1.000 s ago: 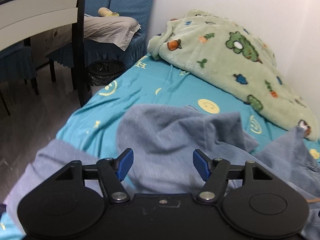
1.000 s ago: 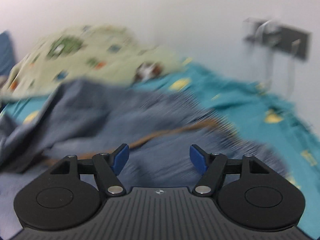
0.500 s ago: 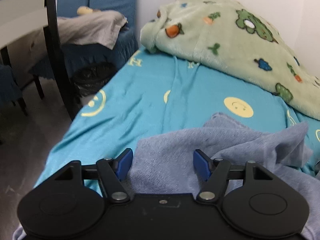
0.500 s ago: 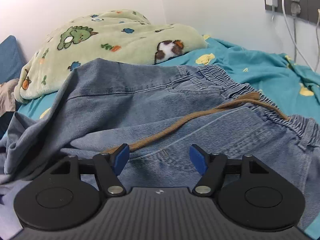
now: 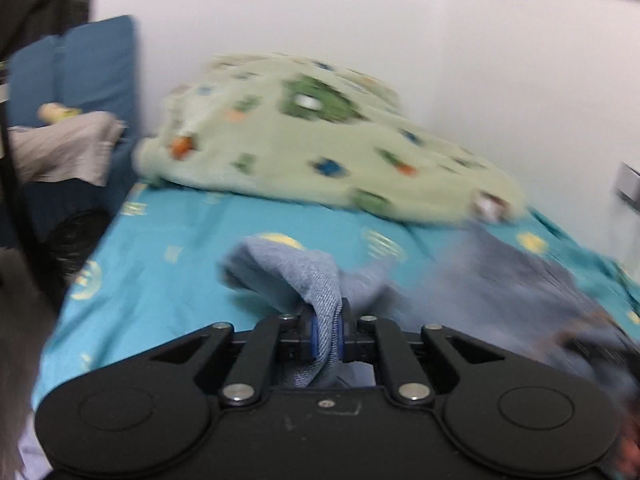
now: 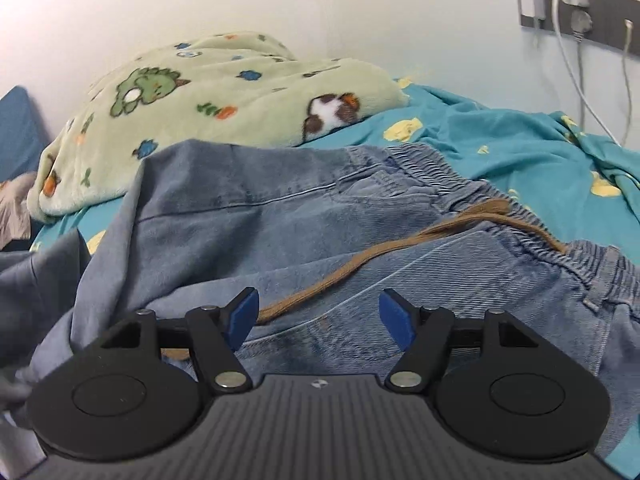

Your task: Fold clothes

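Note:
Blue denim jeans lie crumpled on the bed, elastic waistband to the right, with a brown drawstring trailing across them. My left gripper is shut on a fold of the jeans' leg fabric and holds it raised above the turquoise sheet; that view is blurred. My right gripper is open and empty, just above the jeans below the waistband, with the drawstring running past its left finger.
A green cartoon-print blanket is heaped at the back of the bed against the wall. A wall socket strip with white cables is at the right. A blue chair with grey cloth stands left of the bed.
My left gripper has closed on the jeans' leg fabric and lifted it while swinging right. My right gripper has stayed open over the jeans, nearly still.

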`<state>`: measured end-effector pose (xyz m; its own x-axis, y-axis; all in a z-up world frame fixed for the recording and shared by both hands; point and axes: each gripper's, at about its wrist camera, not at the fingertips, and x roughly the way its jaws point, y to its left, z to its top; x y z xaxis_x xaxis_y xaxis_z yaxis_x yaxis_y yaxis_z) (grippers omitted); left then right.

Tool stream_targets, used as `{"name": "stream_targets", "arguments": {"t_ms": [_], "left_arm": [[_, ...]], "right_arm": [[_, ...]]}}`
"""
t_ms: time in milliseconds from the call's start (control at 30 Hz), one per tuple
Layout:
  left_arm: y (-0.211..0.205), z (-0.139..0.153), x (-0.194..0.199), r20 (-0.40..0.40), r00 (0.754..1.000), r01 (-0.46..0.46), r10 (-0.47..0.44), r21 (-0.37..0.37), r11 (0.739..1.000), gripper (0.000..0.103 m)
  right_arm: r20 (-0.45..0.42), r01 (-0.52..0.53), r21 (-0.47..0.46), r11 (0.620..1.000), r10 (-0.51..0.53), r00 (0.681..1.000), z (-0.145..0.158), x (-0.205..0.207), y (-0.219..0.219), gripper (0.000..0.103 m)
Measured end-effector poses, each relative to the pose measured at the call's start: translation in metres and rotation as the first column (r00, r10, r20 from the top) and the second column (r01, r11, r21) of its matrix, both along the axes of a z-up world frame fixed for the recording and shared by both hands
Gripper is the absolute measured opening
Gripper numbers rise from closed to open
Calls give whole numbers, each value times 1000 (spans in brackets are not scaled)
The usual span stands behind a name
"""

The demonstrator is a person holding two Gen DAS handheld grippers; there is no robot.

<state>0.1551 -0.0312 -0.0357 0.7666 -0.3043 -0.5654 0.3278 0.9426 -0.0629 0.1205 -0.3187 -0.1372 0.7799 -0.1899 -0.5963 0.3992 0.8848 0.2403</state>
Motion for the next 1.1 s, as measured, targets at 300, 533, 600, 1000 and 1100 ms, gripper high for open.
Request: {"name": "stream_targets", "arguments": {"t_ms": [300, 533, 600, 1000, 1100], "left_arm": [[-57, -42, -38, -135, 983, 142, -126, 117, 983, 20], [-5, -21, -26, -242, 967, 8, -72, -256, 967, 54], [17, -21, -15, -308, 951, -95, -37, -402, 910, 55], [75, -61, 47, -537, 843, -403, -35, -674, 619, 63], [65, -72, 76, -540, 841, -402, 9, -615, 678, 63]], "right_arm": [[-38, 29, 44, 999, -27, 999, -3, -1, -12, 69], [-42, 23, 91, 996, -19, 999, -1, -3, -16, 70], [-48, 24, 105, 994, -20, 999, -1, -3, -16, 70], [-64, 23, 182, 983, -11, 998, -1, 4, -17, 70], [-68, 16, 184, 983, -3, 998, -2, 4, -17, 70]]}}
